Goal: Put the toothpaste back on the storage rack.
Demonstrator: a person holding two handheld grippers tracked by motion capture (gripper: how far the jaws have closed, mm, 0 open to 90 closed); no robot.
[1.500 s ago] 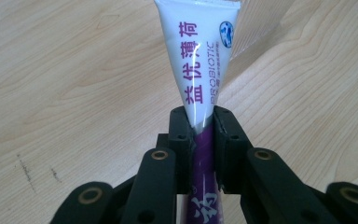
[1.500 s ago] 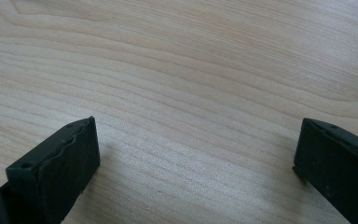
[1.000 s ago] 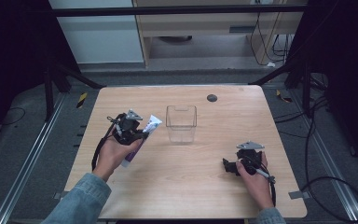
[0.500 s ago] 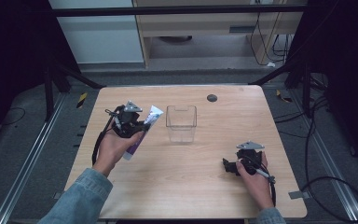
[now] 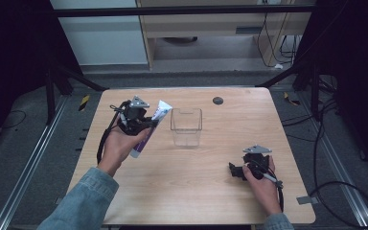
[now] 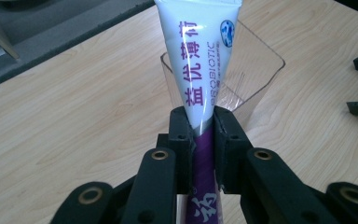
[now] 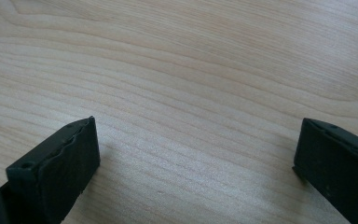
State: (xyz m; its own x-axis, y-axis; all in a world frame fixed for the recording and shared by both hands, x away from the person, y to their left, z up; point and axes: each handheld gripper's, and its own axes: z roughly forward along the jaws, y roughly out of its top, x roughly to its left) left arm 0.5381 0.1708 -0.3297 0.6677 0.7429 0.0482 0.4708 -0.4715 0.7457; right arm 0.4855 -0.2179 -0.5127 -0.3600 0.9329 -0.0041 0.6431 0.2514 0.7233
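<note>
**Readable print: one tube only**

Tube, white upper half, purple lower half, seen in the left gripper view. Print runs lengthwise along the tube.

- Purple Chinese characters on the white part, large: 益优薄荷. Legible.
- Beside them, smaller Latin capitals in purple, partly cut by the curve of the tube: reads as "PROBIOTIC", first letters unclear.
- Small round blue-and-white emblem near the tube's flat sealed end, just above the Latin line; its content too small to read.
- On the purple part, one white character partly visible; not readable.

High view: same tube, print too small to read.
</note>
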